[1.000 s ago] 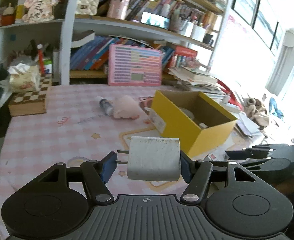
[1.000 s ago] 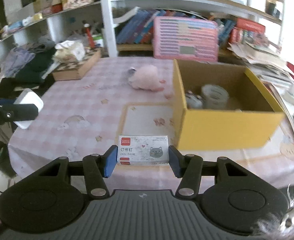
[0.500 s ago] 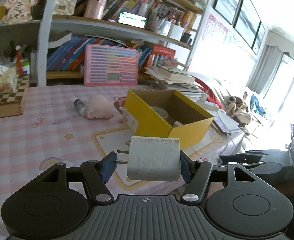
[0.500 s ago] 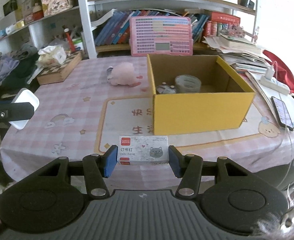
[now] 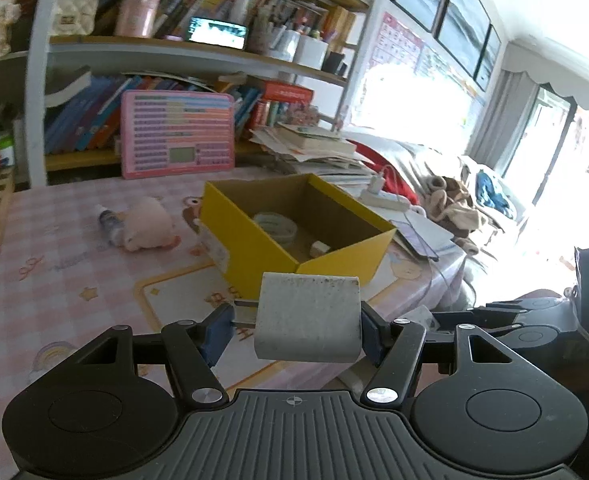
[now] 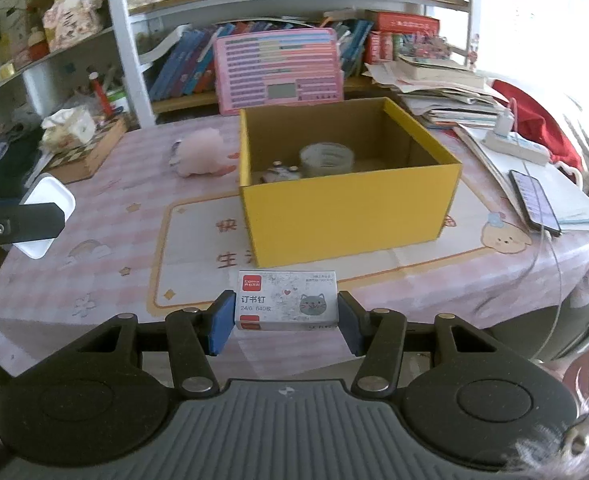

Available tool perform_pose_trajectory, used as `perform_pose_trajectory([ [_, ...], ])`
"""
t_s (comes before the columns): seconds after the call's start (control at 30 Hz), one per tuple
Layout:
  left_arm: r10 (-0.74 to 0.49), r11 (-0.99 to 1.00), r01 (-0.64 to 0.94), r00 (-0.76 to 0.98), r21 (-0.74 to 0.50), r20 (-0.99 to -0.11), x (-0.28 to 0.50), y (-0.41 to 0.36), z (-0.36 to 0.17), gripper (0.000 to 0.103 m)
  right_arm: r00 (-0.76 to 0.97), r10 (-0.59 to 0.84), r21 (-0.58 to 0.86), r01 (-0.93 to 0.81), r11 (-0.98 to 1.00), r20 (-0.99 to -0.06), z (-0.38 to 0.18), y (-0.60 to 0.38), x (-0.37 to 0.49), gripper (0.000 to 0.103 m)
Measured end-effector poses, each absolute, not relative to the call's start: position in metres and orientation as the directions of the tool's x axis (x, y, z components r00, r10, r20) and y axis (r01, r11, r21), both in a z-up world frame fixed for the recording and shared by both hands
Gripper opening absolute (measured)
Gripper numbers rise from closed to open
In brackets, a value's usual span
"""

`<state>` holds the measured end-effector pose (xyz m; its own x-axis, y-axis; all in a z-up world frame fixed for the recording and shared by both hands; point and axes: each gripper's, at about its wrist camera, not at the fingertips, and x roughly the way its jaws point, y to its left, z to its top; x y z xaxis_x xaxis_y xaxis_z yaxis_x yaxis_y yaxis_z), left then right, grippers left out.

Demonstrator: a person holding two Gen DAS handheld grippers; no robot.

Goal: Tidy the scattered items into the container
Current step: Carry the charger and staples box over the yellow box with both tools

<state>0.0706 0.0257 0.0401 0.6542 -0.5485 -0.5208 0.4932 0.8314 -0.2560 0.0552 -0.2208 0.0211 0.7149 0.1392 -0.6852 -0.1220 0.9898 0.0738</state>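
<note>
A cluttered room with white shelving full of books and trinkets backs a table (image 6: 94, 248) spread with a pink checked cloth, bright window light washing in from the right. Near the middle of the table stands an open yellow cardboard box (image 6: 346, 216), brown inside; in it lie a clear roll of tape (image 6: 326, 159) and a small dark-and-white trinket (image 6: 280, 172), too small to identify. Behind the box a pink rectangular panel with rows of coloured bars (image 6: 278, 70) leans against the shelf. To the left of the box a pale pink plush toy (image 5: 148, 228) lies on the cloth, with a small clear bottle (image 5: 108, 220) just beside it. A dark smartphone (image 6: 534, 202) rests on papers at the table's right edge.

The left gripper (image 5: 294, 328) is clamped on a white boxy plug-in charger (image 5: 308, 316), its two metal prongs pointing toward the left finger; it hangs in the air short of the box's near corner. The right gripper (image 6: 285, 322) is closed on a small white carton of staples printed with a grey cat (image 6: 286, 300), held above the table's near edge in front of the box's yellow wall
</note>
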Motion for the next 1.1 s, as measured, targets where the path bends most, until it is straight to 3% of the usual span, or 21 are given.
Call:
perform_pose_trajectory([
  [0.7, -0.577, 0.807, 0.537, 0.627, -0.246, -0.523, 0.138, -0.046, 0.037, 0.064, 0.702, 0.127, 0.072, -0.108, 0.992, -0.701, 0.02, -0.289, 0.118, 0.051],
  [1.1, -0.537, 0.832, 0.515, 0.653, -0.206, -0.534, 0.192, -0.084, 0.035, 0.064, 0.732, 0.191, 0.066, -0.196, 0.978, -0.654, 0.04, -0.321, 0.188, 0.051],
])
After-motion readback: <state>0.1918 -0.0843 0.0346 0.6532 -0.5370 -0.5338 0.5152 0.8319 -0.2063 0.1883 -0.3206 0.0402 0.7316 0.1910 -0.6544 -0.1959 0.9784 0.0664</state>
